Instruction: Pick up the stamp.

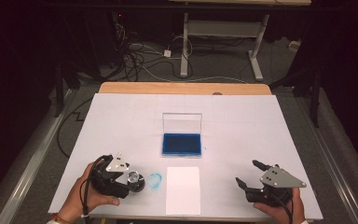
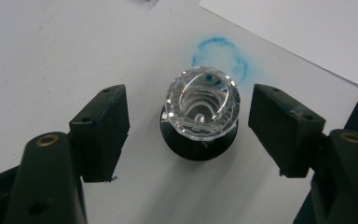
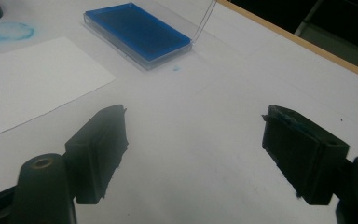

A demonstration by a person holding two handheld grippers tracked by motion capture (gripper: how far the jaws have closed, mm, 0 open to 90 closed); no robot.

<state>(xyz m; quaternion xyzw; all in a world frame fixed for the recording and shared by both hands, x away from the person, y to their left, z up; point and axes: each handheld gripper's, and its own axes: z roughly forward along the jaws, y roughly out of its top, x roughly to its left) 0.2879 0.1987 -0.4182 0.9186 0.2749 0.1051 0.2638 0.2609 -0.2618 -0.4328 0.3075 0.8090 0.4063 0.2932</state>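
Stamp: clear faceted knob on a round black base, upright on the white bench, lower left of the high view
Ink ring: smudged blue circle just beyond it (beside the paper sheet)
Left gripper: fingers astride the stamp, gaps both sides
Right gripper: fingers wide, holding nothing
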